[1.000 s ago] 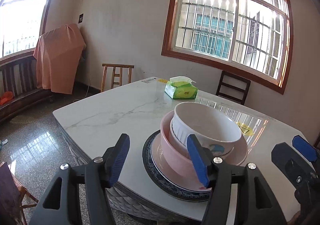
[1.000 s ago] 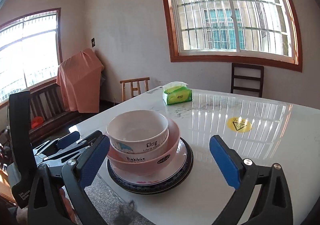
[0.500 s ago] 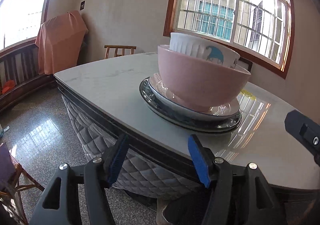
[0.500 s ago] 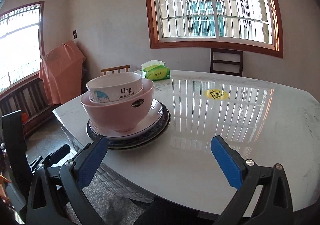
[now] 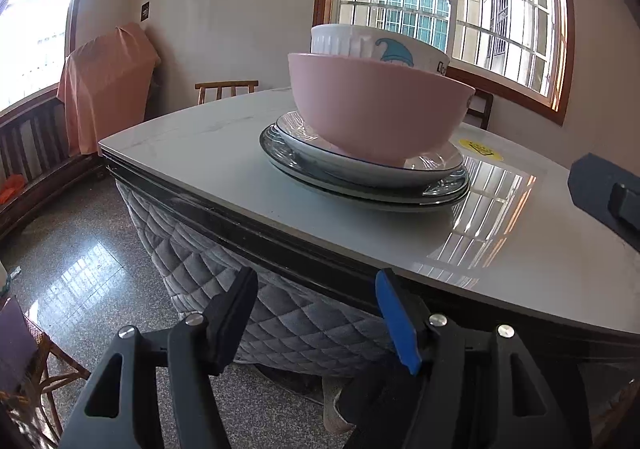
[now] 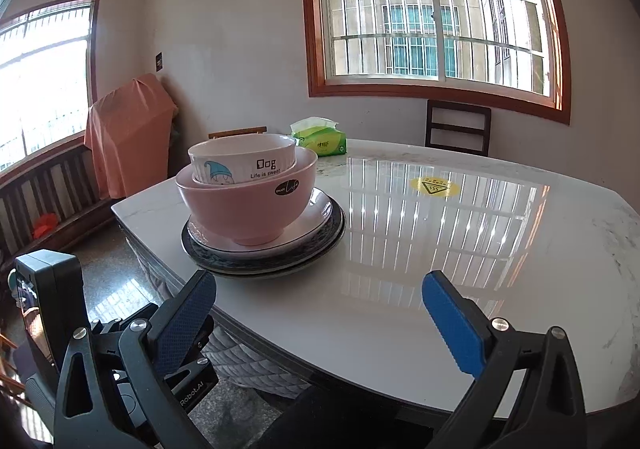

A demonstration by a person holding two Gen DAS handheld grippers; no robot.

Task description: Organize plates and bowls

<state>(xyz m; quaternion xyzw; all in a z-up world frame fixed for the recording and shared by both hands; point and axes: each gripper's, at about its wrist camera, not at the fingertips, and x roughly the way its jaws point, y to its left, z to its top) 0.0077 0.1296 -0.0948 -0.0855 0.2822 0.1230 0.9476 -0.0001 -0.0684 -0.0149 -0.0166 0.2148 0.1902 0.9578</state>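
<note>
The stack stands near the table [image 6: 400,321] corner that faces both claws: a white bowl [image 6: 244,159] printed "Dog" nests inside a pink bowl [image 6: 246,205], the pink bowl sits on a white plate [image 6: 316,215], and that plate lies on a dark-rimmed plate [image 6: 336,233]. Nothing leans; the plates lie flat and the bowls sit upright, so the stack's axis runs straight up from the table.

Relative to the stack, the left claw [image 5: 316,319] hangs below the table edge and short of it, jaws set moderately apart and empty. From its view the stack rises above and ahead, slightly to the right of its centreline. The right claw [image 6: 320,317] sits at about table height, jaws spread wide and empty, with the stack ahead and to its left. Neither claw touches the stack. The left claw appears the nearer of the two, though it would have to rise over the edge to reach anything.

Against the view one second earlier, both claws have dropped and drawn back: then they looked down into the white bowl from above the plates, now they look at the stack from the side or beneath. The stack itself has not shifted. My judgement is that the organizing is complete or nearly so, and the claws are retiring

A green tissue pack [image 6: 320,137] lies beyond the stack
</note>
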